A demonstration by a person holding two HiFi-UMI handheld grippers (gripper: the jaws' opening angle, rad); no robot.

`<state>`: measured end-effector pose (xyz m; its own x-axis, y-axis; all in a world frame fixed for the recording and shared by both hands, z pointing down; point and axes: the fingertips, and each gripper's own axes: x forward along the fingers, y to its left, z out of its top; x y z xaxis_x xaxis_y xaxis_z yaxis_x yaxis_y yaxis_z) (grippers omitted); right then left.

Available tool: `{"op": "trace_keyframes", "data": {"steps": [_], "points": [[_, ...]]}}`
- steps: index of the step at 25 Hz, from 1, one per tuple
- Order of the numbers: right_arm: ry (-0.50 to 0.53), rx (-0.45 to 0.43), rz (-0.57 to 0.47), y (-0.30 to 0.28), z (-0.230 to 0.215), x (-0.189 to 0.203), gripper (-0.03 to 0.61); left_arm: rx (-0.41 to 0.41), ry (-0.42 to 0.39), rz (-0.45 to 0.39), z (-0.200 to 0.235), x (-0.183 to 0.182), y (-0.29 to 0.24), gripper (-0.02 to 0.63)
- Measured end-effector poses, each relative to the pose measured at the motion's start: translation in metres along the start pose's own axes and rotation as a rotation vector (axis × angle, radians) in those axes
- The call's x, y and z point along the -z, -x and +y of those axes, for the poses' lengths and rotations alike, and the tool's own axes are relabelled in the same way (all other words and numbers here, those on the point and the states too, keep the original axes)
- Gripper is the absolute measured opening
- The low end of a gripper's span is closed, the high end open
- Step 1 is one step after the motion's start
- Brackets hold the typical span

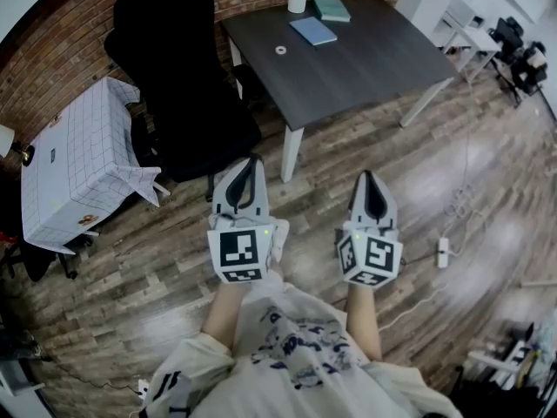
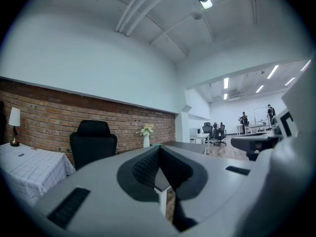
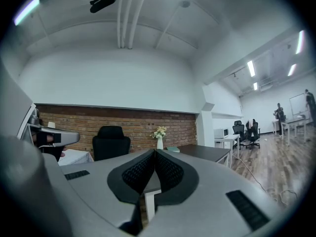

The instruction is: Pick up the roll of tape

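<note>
The left hand-held gripper (image 1: 253, 162) and right hand-held gripper (image 1: 366, 179) point level, jaws pressed together and empty, I'd judge because the roll of tape (image 1: 280, 50) lies well apart on the far desk (image 1: 365, 64), left of a blue book (image 1: 313, 30).

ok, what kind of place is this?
Probably an open-plan office: a dark desk with books, a black office chair beside a brick wall, and more desks and chairs farther back.

Head view looks steeply down; both gripper views face the table (image 1: 365, 59) level.
</note>
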<state>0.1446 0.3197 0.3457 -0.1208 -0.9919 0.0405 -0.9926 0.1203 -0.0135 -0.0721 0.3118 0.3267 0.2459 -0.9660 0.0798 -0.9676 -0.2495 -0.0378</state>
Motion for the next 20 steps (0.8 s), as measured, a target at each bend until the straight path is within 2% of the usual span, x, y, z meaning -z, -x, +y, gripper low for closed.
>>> {"op": "trace_keyframes", "data": {"steps": [8,20], "points": [[0.019,0.003,-0.003,-0.099,-0.005,-0.009,0.005,0.056,0.005,0.002,0.023,-0.005,-0.101,0.002],[0.006,0.043,-0.013,-0.238,-0.019,-0.028,0.005,0.068,0.004,-0.001,0.065,-0.026,-0.244,0.002]]}}
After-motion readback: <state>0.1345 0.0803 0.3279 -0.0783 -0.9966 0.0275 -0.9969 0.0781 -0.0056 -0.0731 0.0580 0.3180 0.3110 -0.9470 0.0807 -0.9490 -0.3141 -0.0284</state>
